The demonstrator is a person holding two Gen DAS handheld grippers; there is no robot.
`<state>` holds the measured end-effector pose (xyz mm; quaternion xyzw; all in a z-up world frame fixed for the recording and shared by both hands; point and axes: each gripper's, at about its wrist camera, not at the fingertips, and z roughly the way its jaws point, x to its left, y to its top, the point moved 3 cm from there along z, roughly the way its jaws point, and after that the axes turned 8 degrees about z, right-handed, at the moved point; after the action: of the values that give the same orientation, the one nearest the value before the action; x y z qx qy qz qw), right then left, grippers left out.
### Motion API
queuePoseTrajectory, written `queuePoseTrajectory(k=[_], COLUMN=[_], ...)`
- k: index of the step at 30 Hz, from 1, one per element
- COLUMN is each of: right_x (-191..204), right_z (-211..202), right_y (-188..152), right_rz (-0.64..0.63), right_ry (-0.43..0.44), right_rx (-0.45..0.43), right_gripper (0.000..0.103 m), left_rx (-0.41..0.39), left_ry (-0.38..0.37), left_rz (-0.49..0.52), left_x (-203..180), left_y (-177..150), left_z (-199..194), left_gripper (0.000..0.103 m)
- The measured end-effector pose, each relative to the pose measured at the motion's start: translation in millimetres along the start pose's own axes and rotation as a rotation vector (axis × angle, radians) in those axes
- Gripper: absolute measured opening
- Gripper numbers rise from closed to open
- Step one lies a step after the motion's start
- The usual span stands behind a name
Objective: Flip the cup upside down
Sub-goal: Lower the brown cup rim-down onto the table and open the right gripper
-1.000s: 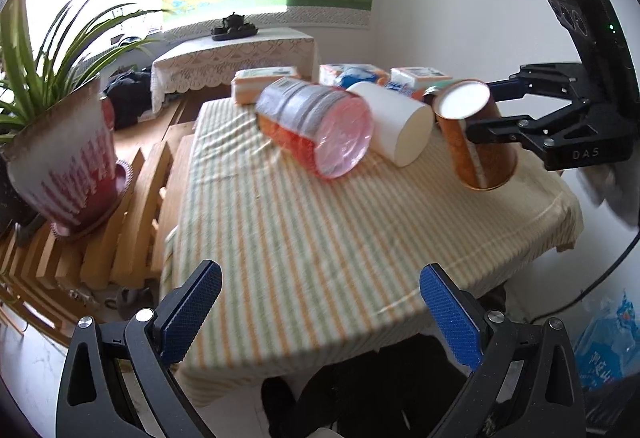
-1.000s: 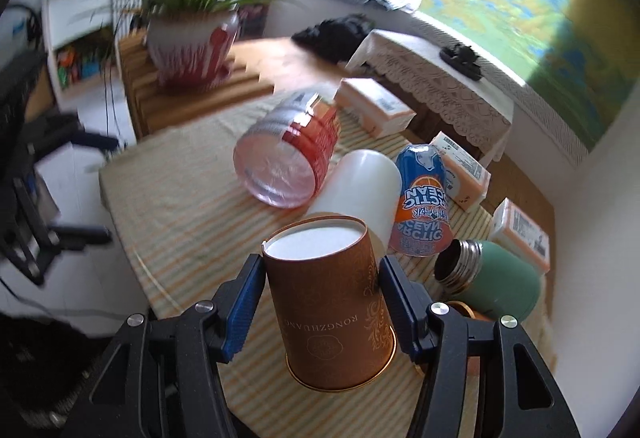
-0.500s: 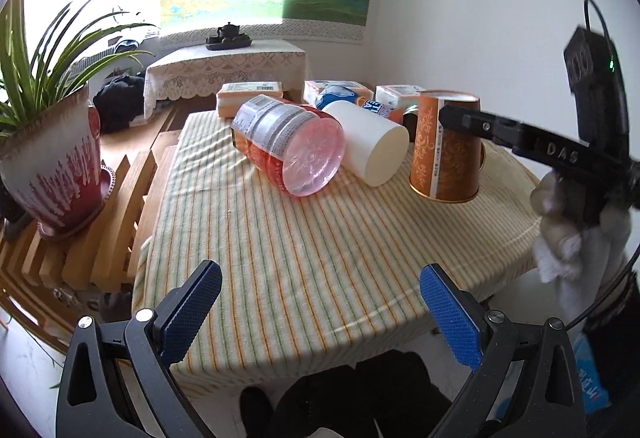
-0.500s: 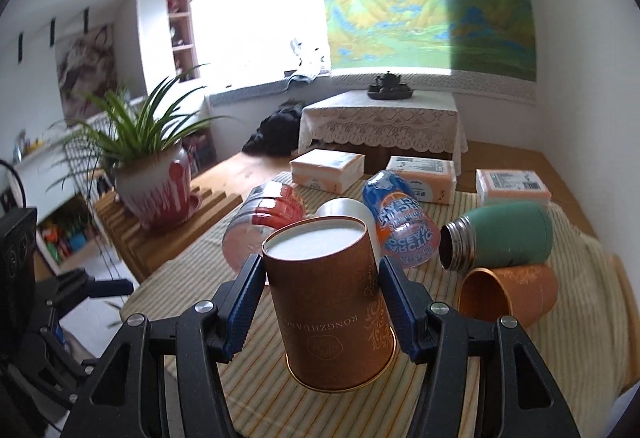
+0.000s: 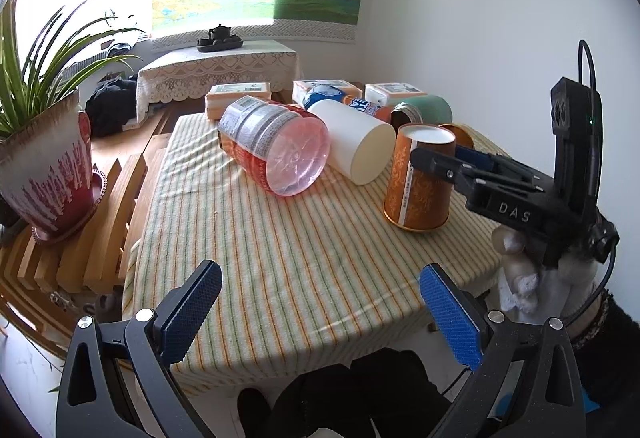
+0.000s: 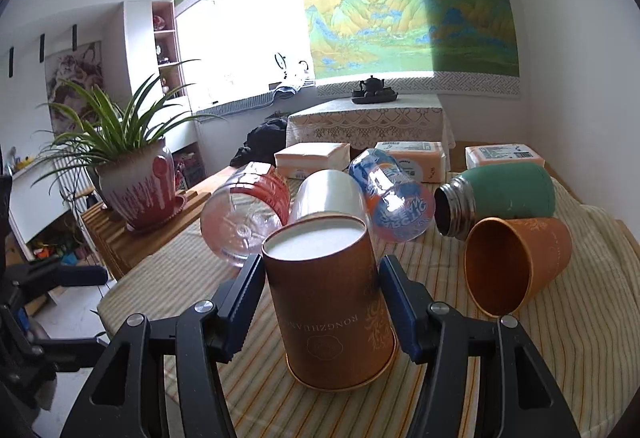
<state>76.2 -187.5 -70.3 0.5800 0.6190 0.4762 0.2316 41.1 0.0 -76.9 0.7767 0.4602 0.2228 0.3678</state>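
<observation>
Two blue-padded right gripper (image 6: 322, 298) fingers flank inverted tapered brown paper cup (image 6: 332, 302); contact unclear; left gripper (image 5: 320, 308) fingers spread.

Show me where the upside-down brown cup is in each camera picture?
Left wrist view: the brown cup stands right of center on the striped tablecloth, in the right gripper.
Right wrist view: it sits bottom center, between the blue fingers.
Shared landmark: the white cup lying just behind it.
</observation>
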Motion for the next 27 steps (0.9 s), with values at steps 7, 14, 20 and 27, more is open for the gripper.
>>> queuePoseTrajectory(k=[7,14,20,27], right_x=[0.2,-0.8,-4.7,-9.0], right_z=[-6.8,-26.0,-56.5,-95.4], right_y=[-5.3,-6.5,-7.1,-7.7], right_rz=[0.006,0.016,0.037,0.043], right_ry=[-0.022,-0.045,-0.076,-0.15], right_rx=[0.02,0.008,-0.031,-0.093], right_gripper=[0.065,0.071,0.075,0.077], left_rx=[-0.015,-0.043,-0.103,-0.179], left_ry=[-0.001,0.021,0.075,0.196], left_rz=[-0.002,-0.011,-0.033,-0.05], left_x=[-4.8,-9.7,-14.7,-20.7], left_y=[2.2,3.6,9.3,15.3], left_z=[-2.8,-8.1,-20.2,-33.4], left_gripper=[0.101,0.101,0.101,0.101])
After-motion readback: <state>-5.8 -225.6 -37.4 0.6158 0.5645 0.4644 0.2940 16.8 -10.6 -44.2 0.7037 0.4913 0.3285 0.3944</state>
